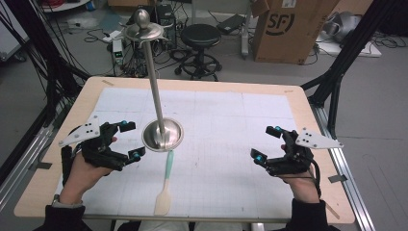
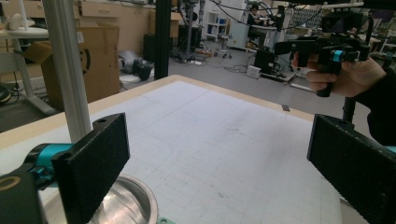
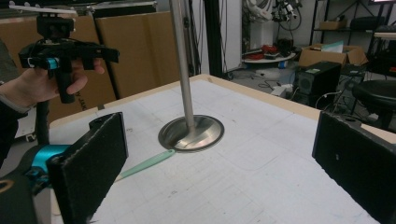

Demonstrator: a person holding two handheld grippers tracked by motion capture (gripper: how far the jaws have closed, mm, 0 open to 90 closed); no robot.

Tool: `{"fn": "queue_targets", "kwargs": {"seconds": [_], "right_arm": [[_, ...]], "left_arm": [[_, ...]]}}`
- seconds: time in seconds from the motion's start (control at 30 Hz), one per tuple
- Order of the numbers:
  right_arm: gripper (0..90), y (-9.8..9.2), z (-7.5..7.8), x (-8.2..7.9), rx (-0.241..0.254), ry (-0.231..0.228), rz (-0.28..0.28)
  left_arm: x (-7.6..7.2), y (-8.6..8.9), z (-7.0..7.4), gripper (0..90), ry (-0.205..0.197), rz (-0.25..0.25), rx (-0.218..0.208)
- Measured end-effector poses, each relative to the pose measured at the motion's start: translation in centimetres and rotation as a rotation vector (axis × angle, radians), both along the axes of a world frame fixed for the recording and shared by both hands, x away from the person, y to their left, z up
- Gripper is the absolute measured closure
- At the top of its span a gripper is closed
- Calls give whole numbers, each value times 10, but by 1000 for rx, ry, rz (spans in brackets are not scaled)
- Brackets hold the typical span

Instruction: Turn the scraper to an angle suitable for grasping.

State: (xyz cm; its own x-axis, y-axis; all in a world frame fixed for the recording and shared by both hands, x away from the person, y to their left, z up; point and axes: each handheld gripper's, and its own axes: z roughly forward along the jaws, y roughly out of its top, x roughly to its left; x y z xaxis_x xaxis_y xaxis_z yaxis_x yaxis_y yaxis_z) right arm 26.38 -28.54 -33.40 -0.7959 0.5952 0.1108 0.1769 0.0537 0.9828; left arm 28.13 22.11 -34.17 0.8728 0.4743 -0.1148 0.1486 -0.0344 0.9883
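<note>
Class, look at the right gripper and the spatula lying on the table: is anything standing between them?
Nothing visible does. The right gripper is open above bare table mat, and the spatula lies to its left, its handle end toward the steel stand's base, which sits beyond it, off the direct path.

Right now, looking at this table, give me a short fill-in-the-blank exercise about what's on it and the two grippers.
1. The metal stand rests on a round ____.
2. The spatula lying near the stand has a ____ handle.
3. The left gripper and the right gripper both have their jaws ____.
4. The cardboard box sits on the ____.

Missing words: base; green; open; floor
</note>
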Motion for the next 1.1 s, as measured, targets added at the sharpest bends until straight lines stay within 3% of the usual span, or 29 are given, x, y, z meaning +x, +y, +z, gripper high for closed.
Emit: {"fn": "queue_targets", "kwargs": {"seconds": [0.2,0.27,0.33,0.47,0.6,0.77,0.8,0.83,0.9,1.0,1.1], "right_arm": [[22,-4,-3,0,0,13,-15],[22,-5,-4,1,1,16,-18],[22,-6,-4,1,0,14,-21],[22,-6,-4,1,5,17,-22],[22,-5,-4,1,4,19,-20],[22,-6,-5,1,6,19,-20],[22,-6,-4,0,13,17,-22],[22,-6,-4,0,20,10,-23],[22,-7,-2,0,26,5,-24],[22,-8,-2,0,29,6,-28],[22,-8,-3,1,30,8,-31]], "left_arm": [[3,-3,-3,63,24,-12,10],[2,-4,-3,60,18,-50,-40],[2,-5,-4,32,5,-50,-45],[0,-11,-4,36,1,-15,-1],[-4,-16,-10,293,-51,-5,35],[-4,-24,-20,590,-9,13,58],[-4,-25,-22,640,12,0,48],[-3,-28,-25,707,55,-55,39],[-4,-30,-26,817,60,-84,38],[-6,-33,-28,898,63,-92,50],[-5,-36,-34,900,92,-57,144]]}}
